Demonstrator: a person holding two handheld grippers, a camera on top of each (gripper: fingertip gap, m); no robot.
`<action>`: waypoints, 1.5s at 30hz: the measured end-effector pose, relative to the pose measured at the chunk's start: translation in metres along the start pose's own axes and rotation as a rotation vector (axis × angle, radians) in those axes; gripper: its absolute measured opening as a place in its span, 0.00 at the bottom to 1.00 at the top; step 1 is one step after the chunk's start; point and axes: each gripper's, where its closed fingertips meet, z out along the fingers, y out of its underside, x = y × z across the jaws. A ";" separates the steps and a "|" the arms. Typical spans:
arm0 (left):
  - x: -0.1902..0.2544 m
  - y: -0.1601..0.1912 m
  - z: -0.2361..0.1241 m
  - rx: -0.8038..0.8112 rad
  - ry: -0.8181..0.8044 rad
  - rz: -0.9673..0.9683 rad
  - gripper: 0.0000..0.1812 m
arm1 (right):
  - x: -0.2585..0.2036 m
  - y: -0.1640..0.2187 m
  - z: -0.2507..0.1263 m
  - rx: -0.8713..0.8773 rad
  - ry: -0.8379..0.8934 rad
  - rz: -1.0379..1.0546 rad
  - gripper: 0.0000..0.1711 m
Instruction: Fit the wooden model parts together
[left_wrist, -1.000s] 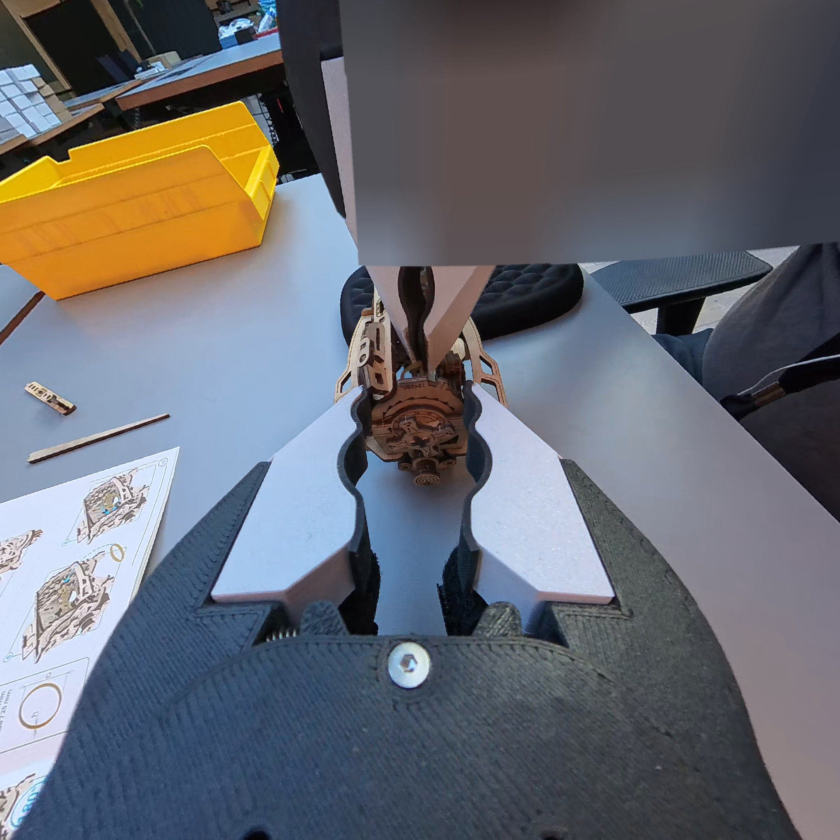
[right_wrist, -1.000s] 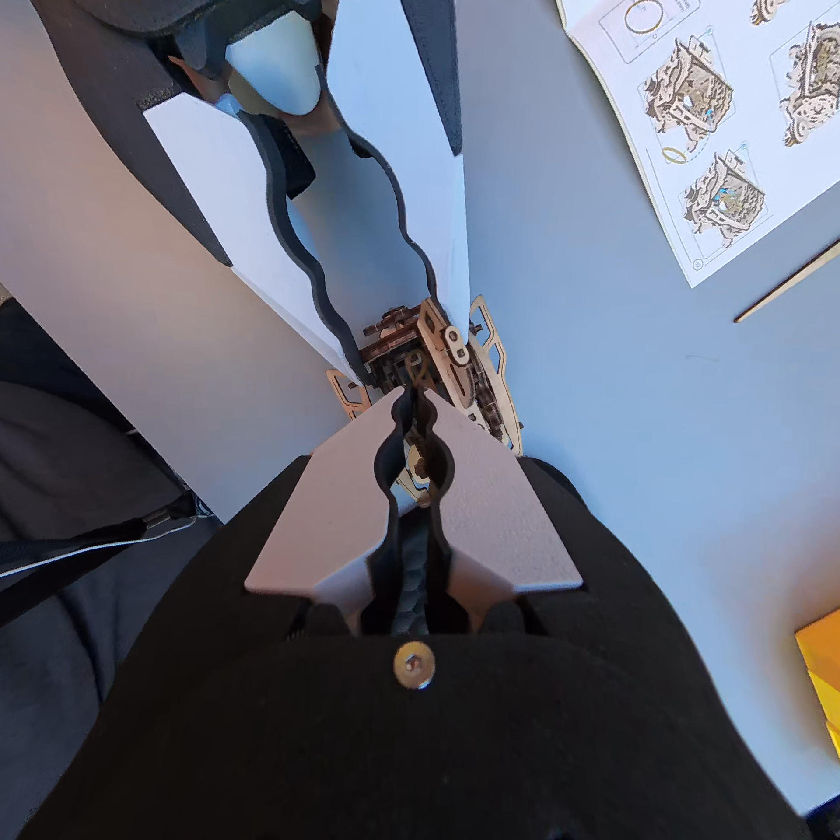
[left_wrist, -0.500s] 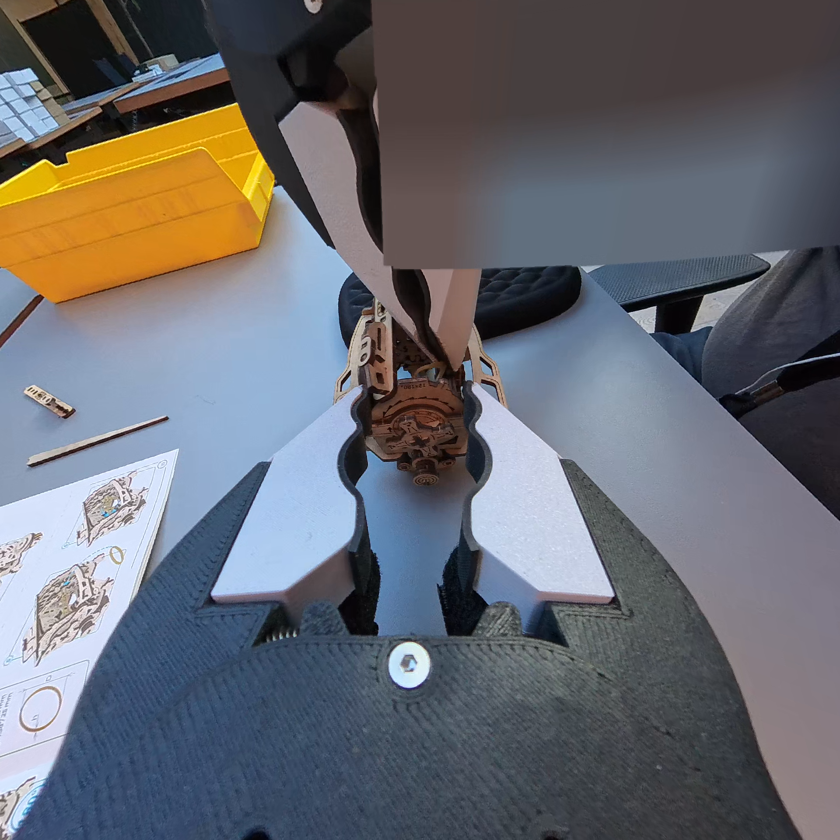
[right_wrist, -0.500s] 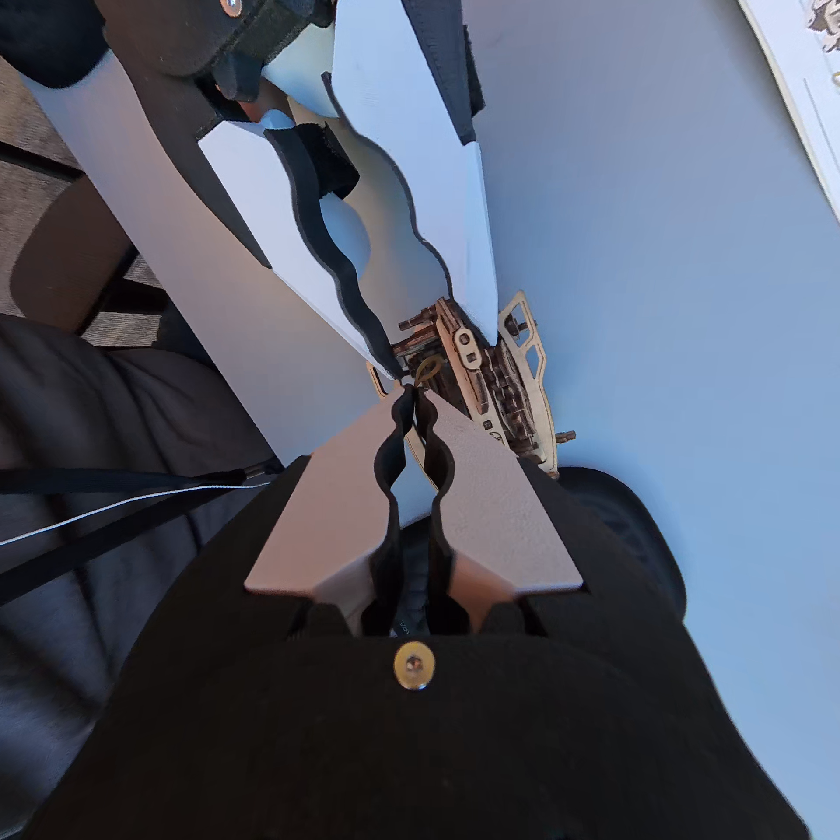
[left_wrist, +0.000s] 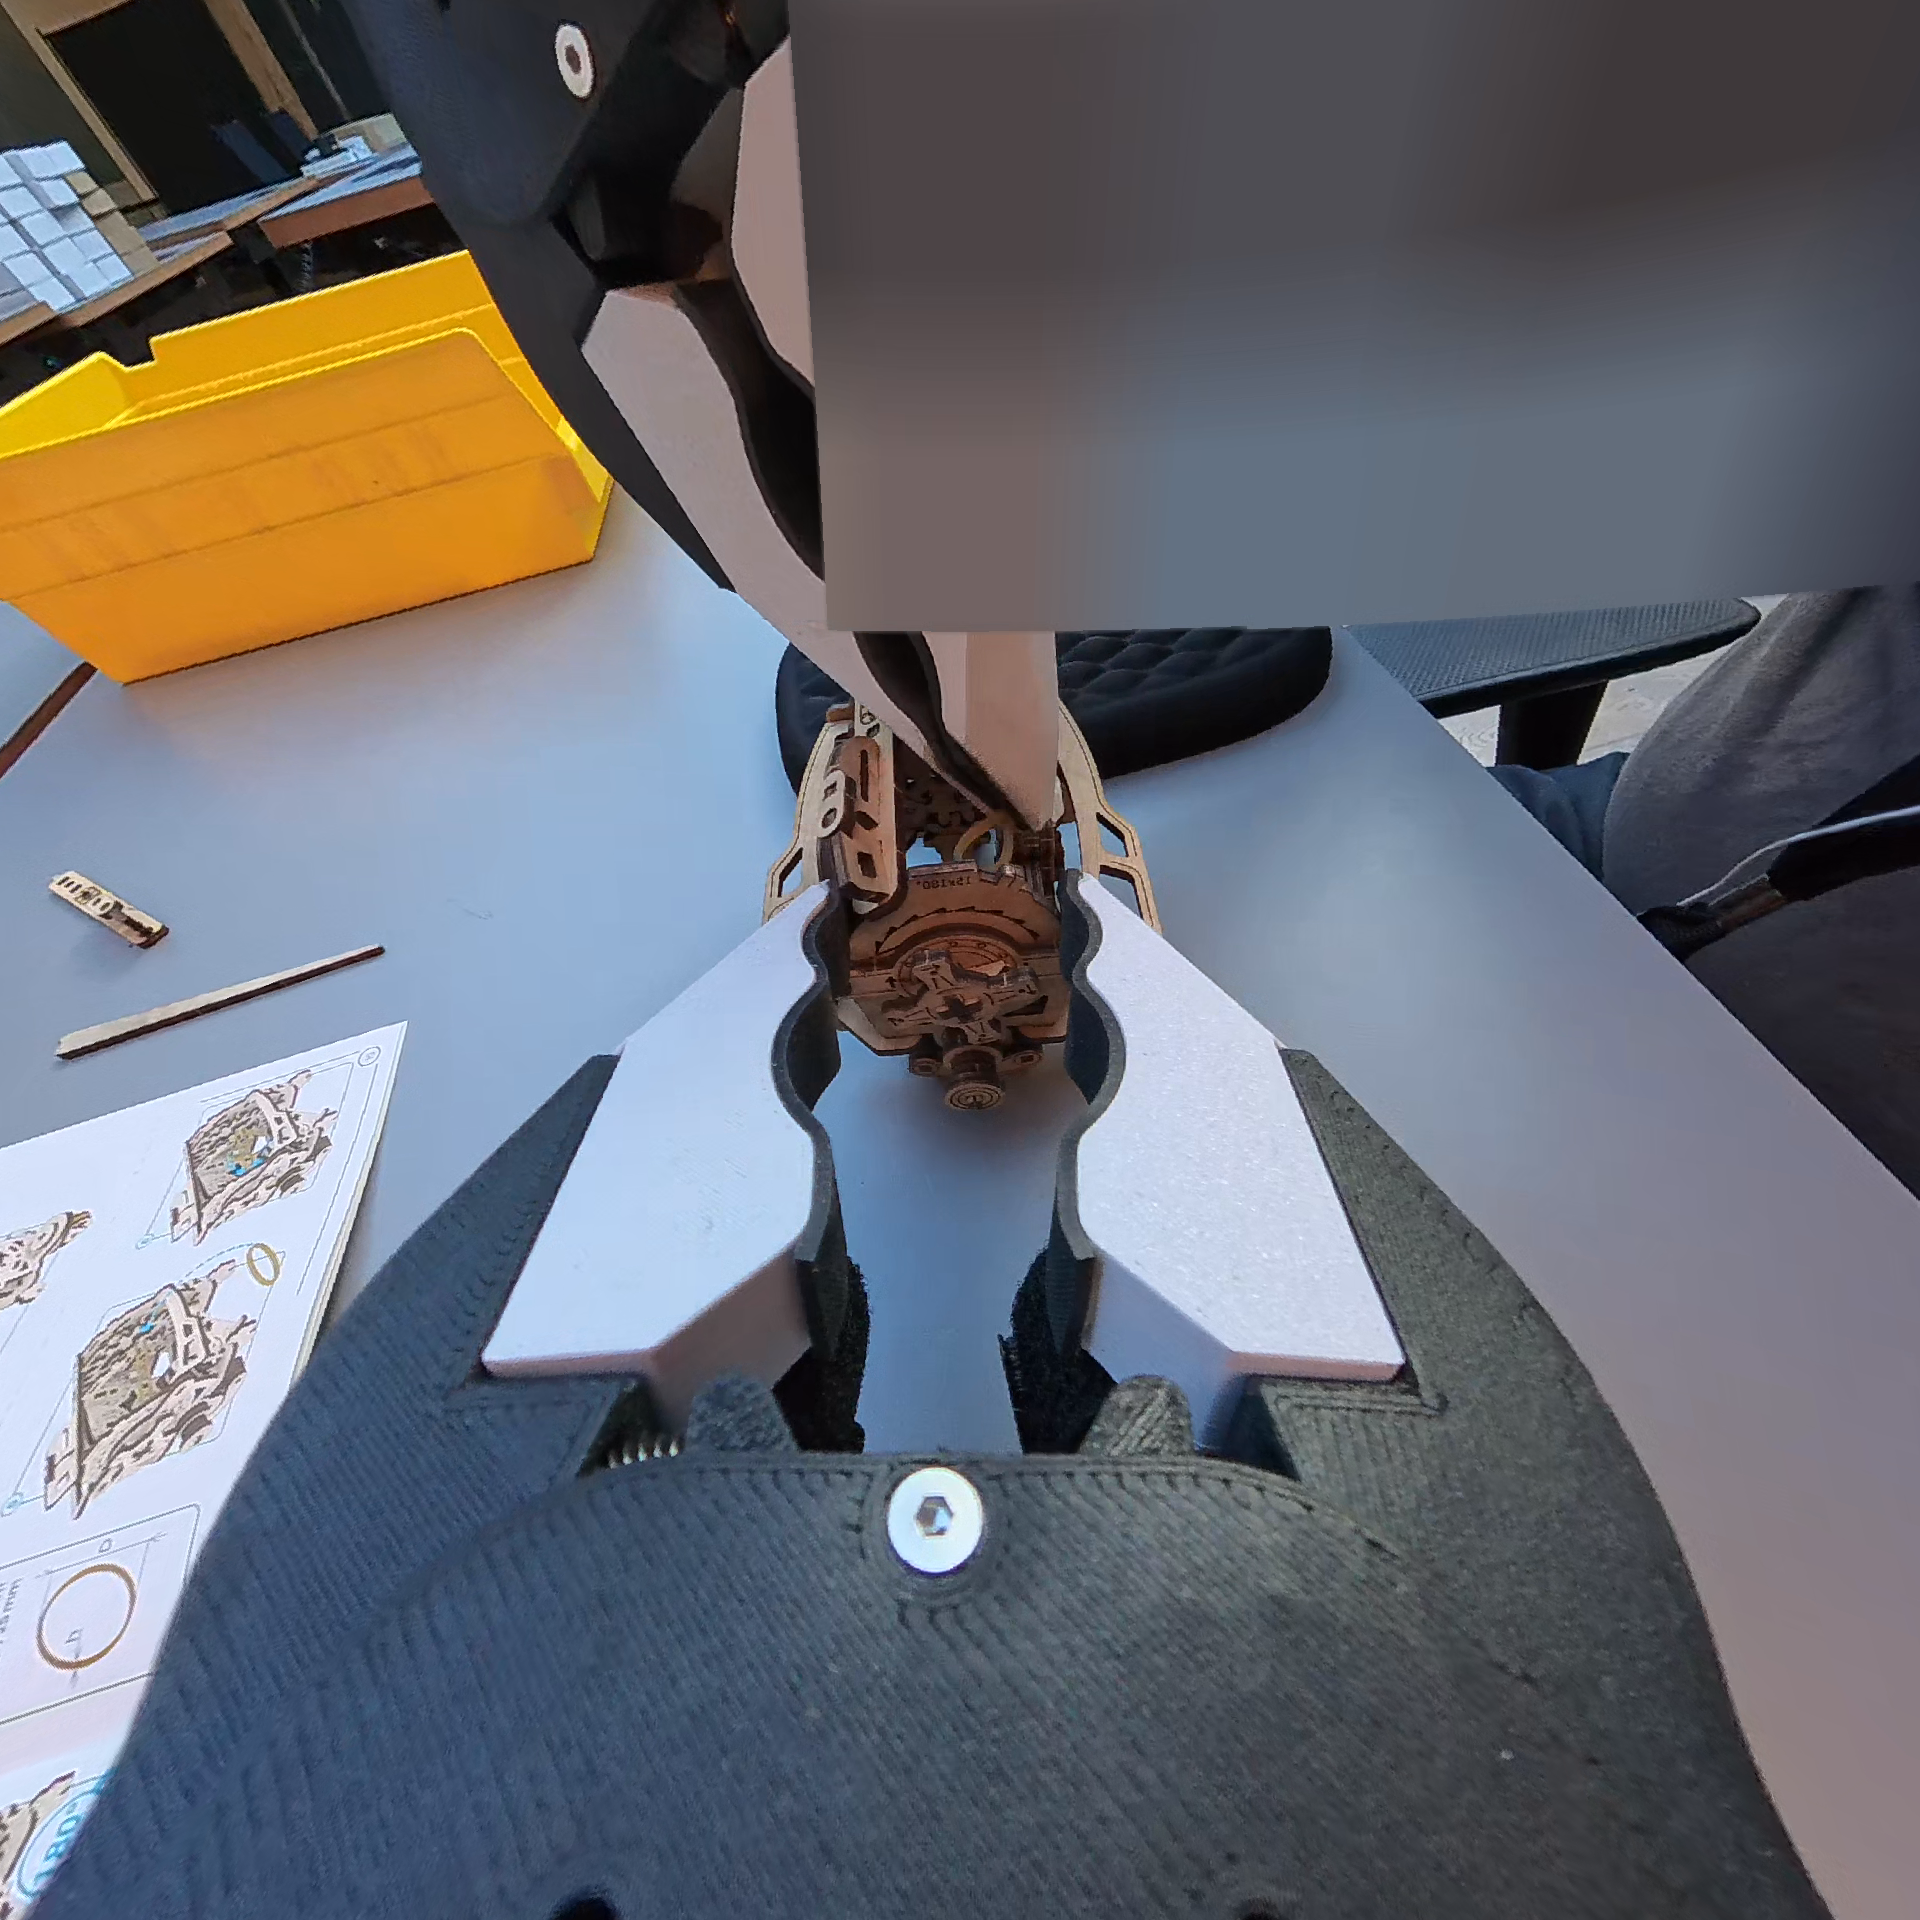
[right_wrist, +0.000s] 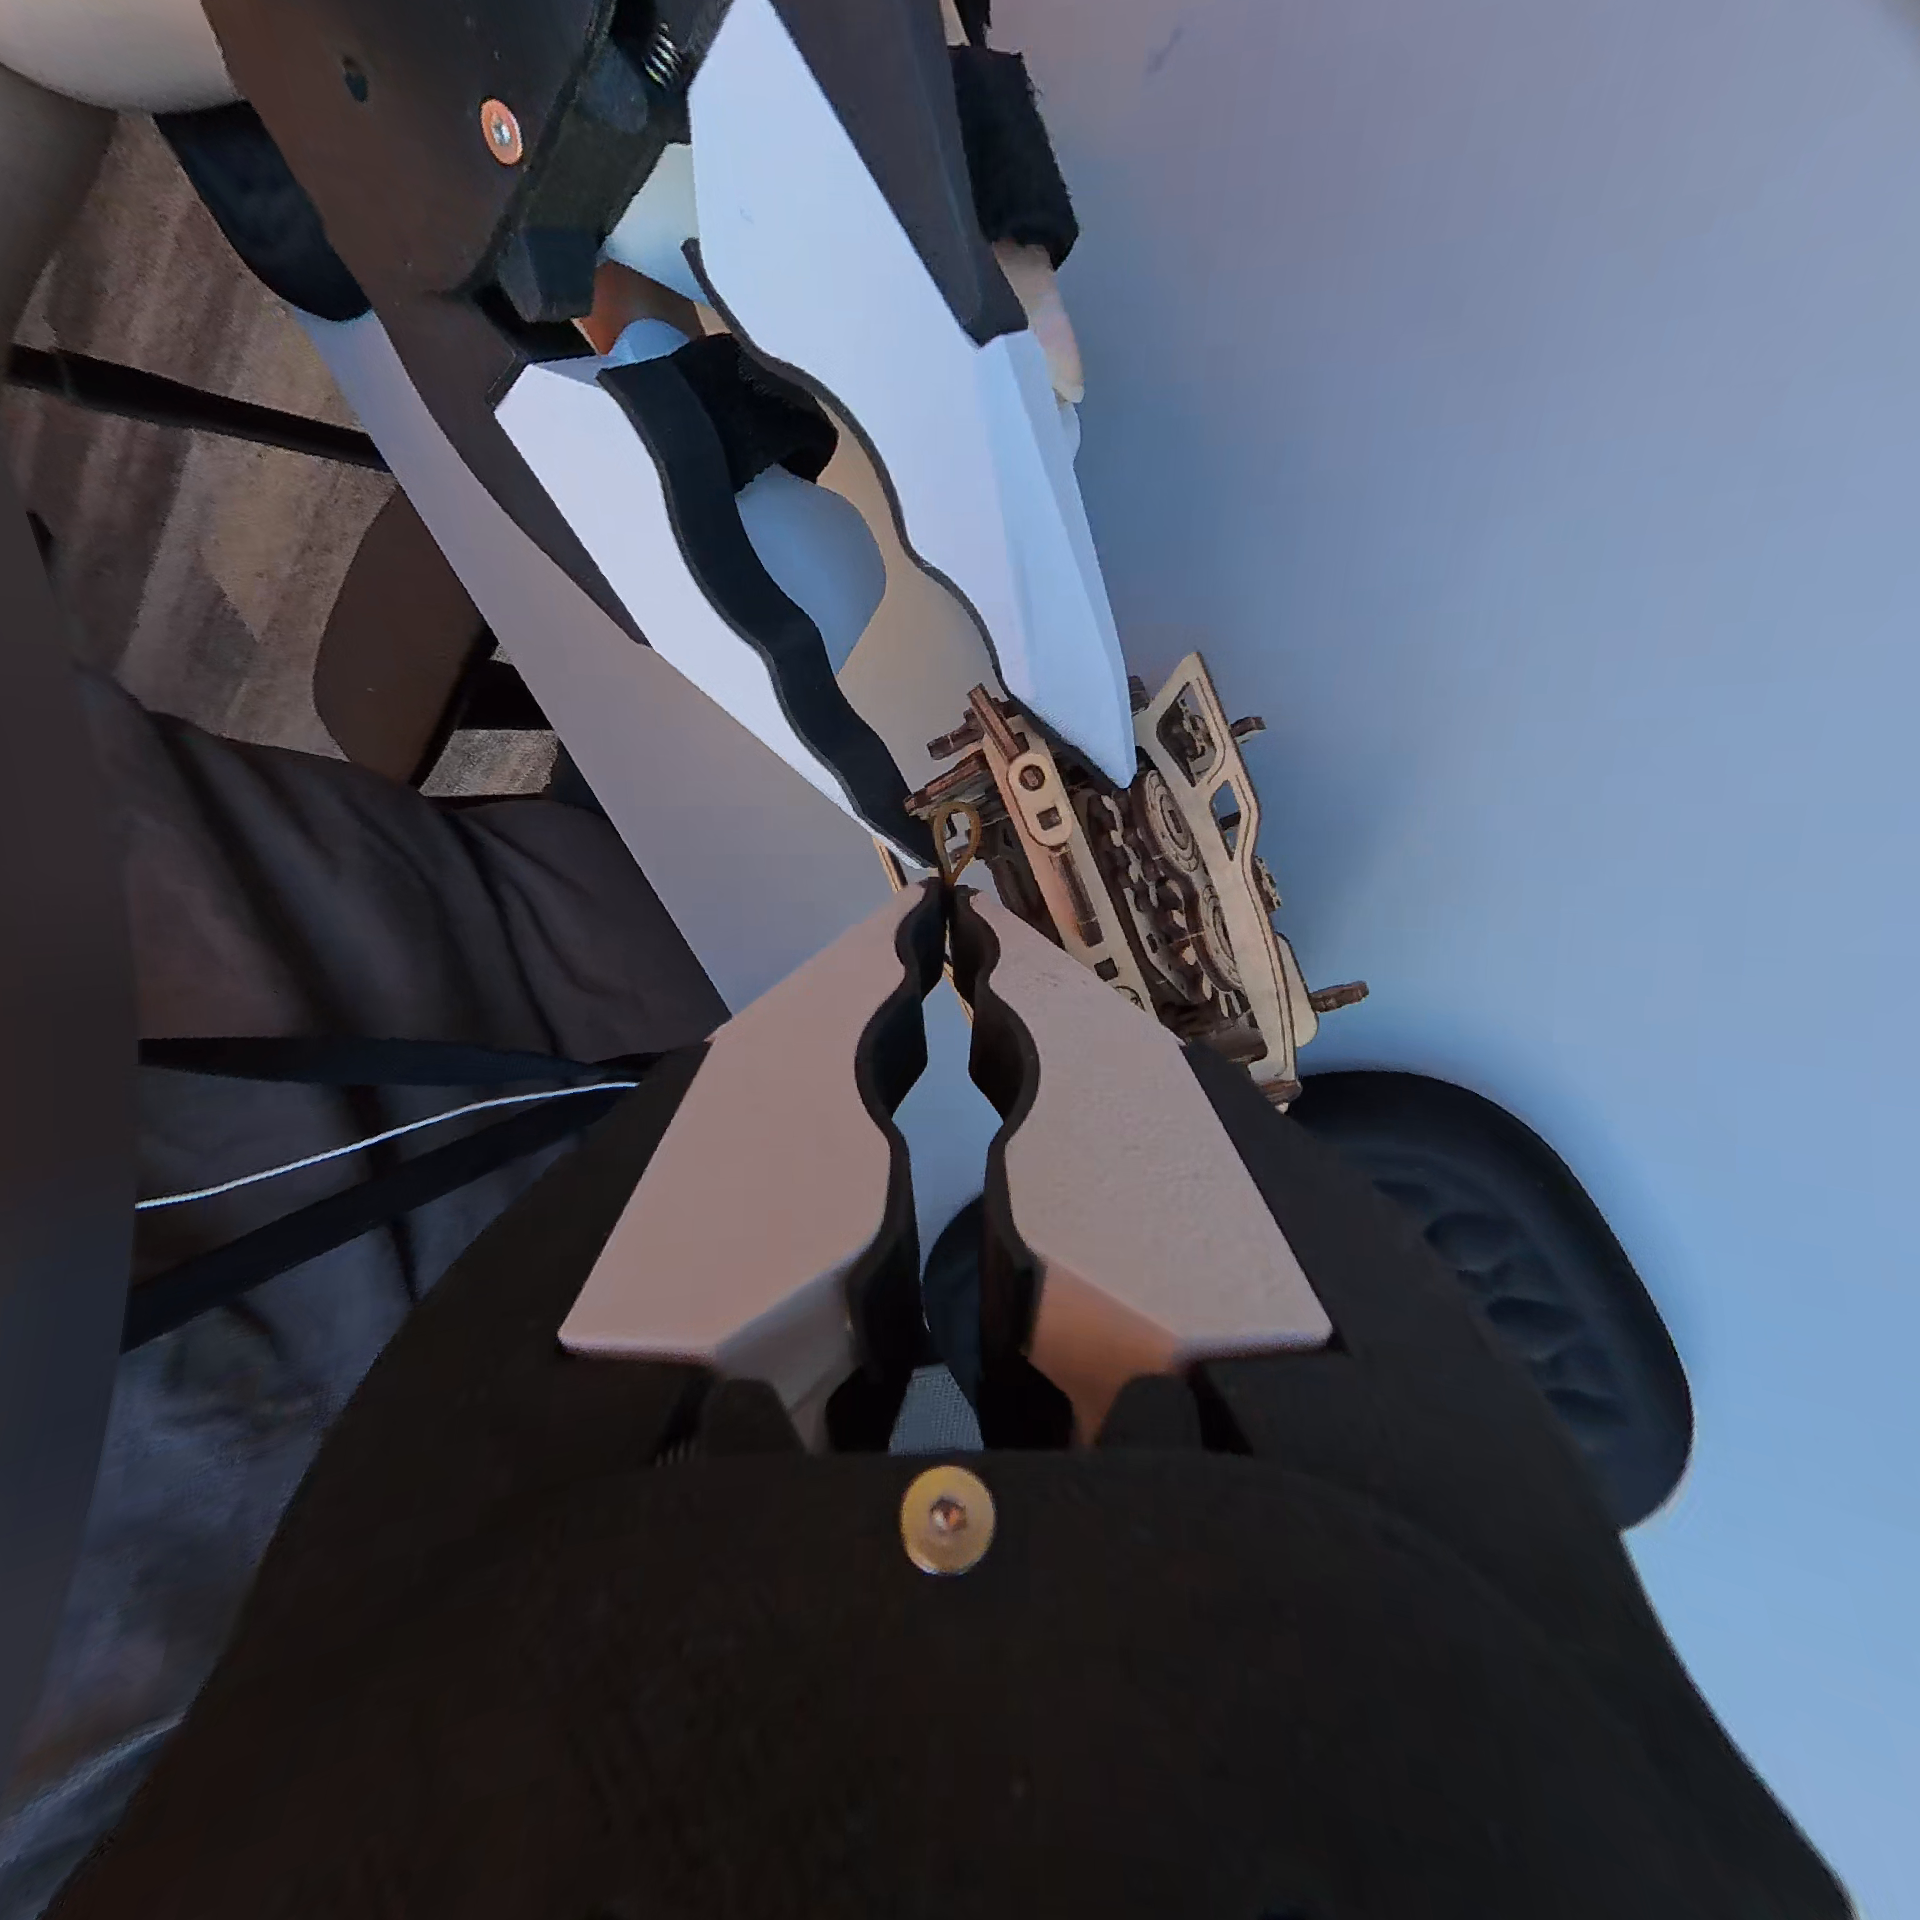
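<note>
The wooden model (left_wrist: 951, 977), a small gearbox-like assembly with openwork side plates, stands on the grey table (left_wrist: 520, 831). My left gripper (left_wrist: 948, 899) is shut on its two sides and holds it steady. My right gripper (right_wrist: 945, 896) comes down from above and is shut on a thin brownish band loop (right_wrist: 956, 834) at the model's top. The loop (left_wrist: 982, 831) sticks up beside the right gripper's tips (left_wrist: 1013, 816). In the right wrist view the model (right_wrist: 1153, 894) sits between the left gripper's fingers (right_wrist: 1081, 665). Where the loop attaches is hidden.
A yellow bin (left_wrist: 291, 468) stands at the back left. An instruction sheet (left_wrist: 187, 1247), a thin wooden strip (left_wrist: 218, 1003) and a small wooden piece (left_wrist: 109, 909) lie at the left. A black pad (left_wrist: 1195, 686) lies behind the model. The table edge and a person's lap are at the right. Both grippers' tips are close together, under 4 cm apart.
My right gripper has tilted and swung over the model, staying shut on the loop, which now shows clear above the model. My left gripper and the model have stayed put.
</note>
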 end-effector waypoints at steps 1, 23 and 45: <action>0.000 0.000 0.000 0.000 0.000 0.000 0.21 | 0.001 0.000 0.001 -0.015 0.029 -0.006 0.00; -0.002 0.000 0.000 -0.002 0.000 -0.017 0.21 | 0.009 -0.003 0.006 -0.185 0.271 -0.098 0.00; -0.003 0.001 0.000 -0.006 -0.018 -0.019 0.21 | 0.021 -0.006 0.010 -0.122 0.592 -0.163 0.00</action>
